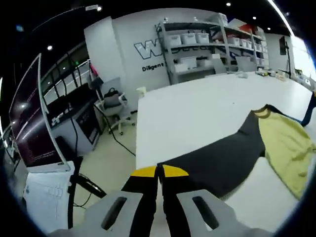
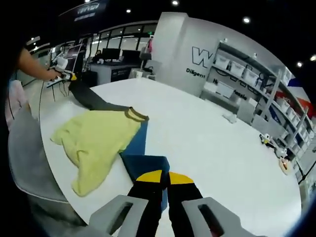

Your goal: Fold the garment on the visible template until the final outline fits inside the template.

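While both grippers (image 1: pixel 159 178) (image 2: pixel 165 183) pinch sleeve ends, the garment (image 2: pixel 94 138) overhangs the table's (image 2: pixel 207 143) near edge.

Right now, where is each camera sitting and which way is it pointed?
Left gripper view: rides the left gripper, shut on the dark sleeve, looking along the white table toward the shelves.
Right gripper view: rides the right gripper, shut on the blue sleeve, facing the shelves; the left gripper and the person's hand show far left.
Shared: the yellow shirt, the table, the shelves.
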